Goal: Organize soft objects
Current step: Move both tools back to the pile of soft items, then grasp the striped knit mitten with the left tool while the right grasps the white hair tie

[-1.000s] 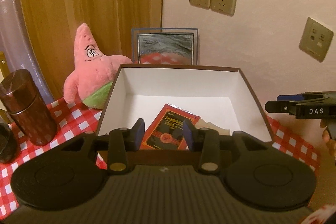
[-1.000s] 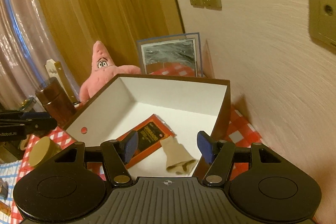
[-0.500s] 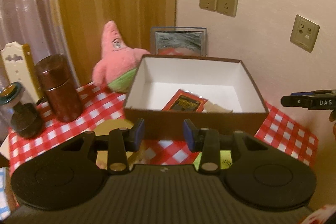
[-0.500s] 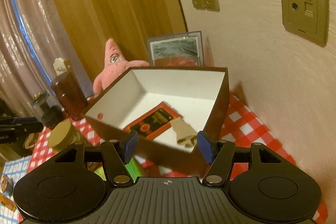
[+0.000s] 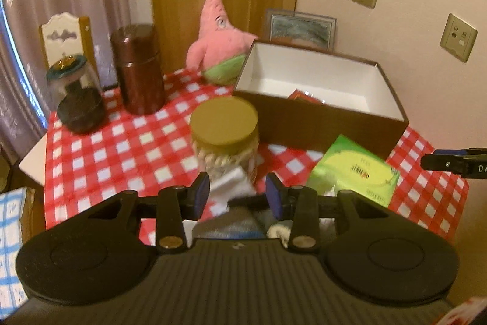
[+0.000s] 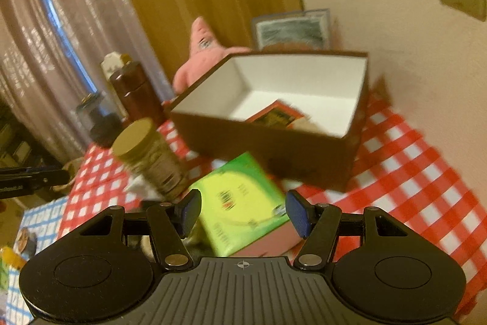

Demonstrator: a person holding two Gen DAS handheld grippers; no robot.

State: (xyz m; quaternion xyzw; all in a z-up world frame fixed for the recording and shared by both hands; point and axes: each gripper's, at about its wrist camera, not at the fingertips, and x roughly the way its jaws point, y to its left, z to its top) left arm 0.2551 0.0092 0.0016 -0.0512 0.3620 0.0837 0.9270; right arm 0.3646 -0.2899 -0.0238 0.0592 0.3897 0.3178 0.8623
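A brown box with white inside point(image 5: 316, 118) point(image 6: 274, 148) stands on the red checked tablecloth and holds a red packet point(image 6: 275, 114) and a beige soft item. A pink star plush point(image 5: 217, 41) point(image 6: 202, 51) sits behind the box's left side. A green-yellow packet point(image 5: 354, 172) point(image 6: 240, 206) lies in front of the box. White and grey soft cloths point(image 5: 234, 203) lie just below my left gripper point(image 5: 237, 197), which is open and empty. My right gripper point(image 6: 243, 213) is open and empty, above the green packet.
A jar with a tan lid point(image 5: 225, 133) point(image 6: 149, 157) stands in front of the box. A brown canister point(image 5: 137, 69), a glass jar point(image 5: 74, 96) and a white holder point(image 5: 65, 35) stand at the left. A framed picture point(image 5: 301, 26) leans on the wall.
Both grippers have pulled back and up from the box, so the jar, green packet and cloths in front of it have come into view. Both stay open.
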